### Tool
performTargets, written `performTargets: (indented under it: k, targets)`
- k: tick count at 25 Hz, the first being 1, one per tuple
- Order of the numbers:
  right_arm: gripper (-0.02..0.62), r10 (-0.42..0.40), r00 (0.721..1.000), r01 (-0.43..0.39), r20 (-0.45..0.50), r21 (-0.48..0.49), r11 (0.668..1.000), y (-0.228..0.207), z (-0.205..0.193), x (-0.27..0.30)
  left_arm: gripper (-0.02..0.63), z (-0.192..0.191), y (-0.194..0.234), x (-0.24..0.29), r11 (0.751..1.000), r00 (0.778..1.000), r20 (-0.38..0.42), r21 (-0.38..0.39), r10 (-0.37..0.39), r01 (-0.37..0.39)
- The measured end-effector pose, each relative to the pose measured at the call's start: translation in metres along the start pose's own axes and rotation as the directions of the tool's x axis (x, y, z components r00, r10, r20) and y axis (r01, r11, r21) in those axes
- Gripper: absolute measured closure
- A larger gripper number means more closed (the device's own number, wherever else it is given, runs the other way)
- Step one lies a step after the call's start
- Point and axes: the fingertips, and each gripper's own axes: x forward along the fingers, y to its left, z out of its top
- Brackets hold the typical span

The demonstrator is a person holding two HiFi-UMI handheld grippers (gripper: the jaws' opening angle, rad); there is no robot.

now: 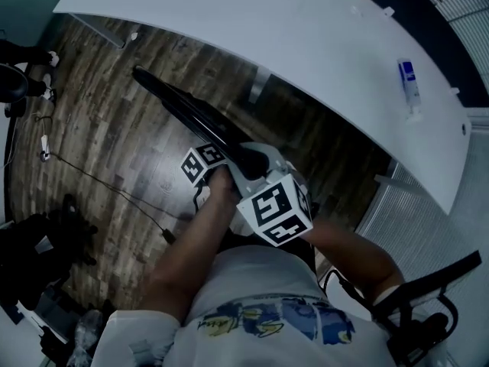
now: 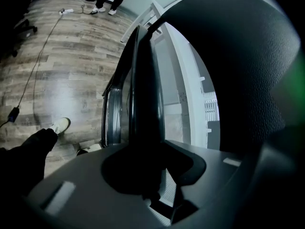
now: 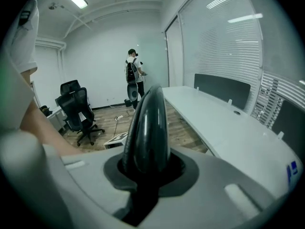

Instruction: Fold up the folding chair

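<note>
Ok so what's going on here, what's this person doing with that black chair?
A person is handling a black folding chair with two hand-held grippers. The left gripper and the right gripper are both clamped on one end of it, close together. The chair looks folded nearly flat and is held at a slant over the wooden floor, next to a long white desk, with its far end pointing away from the person.

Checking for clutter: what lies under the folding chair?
Wood floor shows around the folding chair, a thin cable to its left. Directly beneath the chair and the forearm, the floor is covered.
</note>
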Motion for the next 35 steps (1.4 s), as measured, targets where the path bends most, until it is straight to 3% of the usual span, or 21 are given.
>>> performTargets:
  k: [4, 7, 10, 17, 27, 35]
  targets:
    - [0.534, 0.049, 0.999, -0.049, -0.003, -0.031, 0.998, -0.029, -0.004, -0.002, 0.479, 0.002, -0.014, 0.021, 0.999, 0.998, 0.055, -0.043, 0.015, -0.012]
    - [0.535, 0.079, 0.997, -0.079, -0.004, -0.034, 0.996, -0.052, -0.01, -0.003, 0.479, -0.006, -0.039, 0.036, 0.996, 0.999, 0.051, -0.09, -0.004, 0.008]
    - [0.535, 0.098, 0.995, -0.098, -0.008, -0.028, 0.995, -0.083, -0.02, -0.005, 0.479, -0.013, -0.05, 0.061, 0.996, 0.999, 0.048, -0.092, 0.017, -0.013]
    - [0.535, 0.148, 0.989, -0.147, 0.027, -0.044, 0.988, -0.108, -0.027, -0.006, 0.479, -0.017, -0.057, 0.082, 0.992, 0.997, 0.058, -0.116, 0.049, -0.042]
    - [0.535, 0.191, 0.981, -0.187, 0.033, -0.08, 0.979, -0.134, -0.036, -0.012, 0.486, -0.021, -0.078, 0.095, 0.986, 0.997, 0.071, -0.167, 0.033, -0.021]
    - [0.537, 0.225, 0.973, -0.221, 0.046, -0.071, 0.973, -0.191, -0.064, -0.023, 0.485, -0.039, -0.097, 0.142, 0.984, 0.997, 0.043, -0.169, 0.057, -0.049]
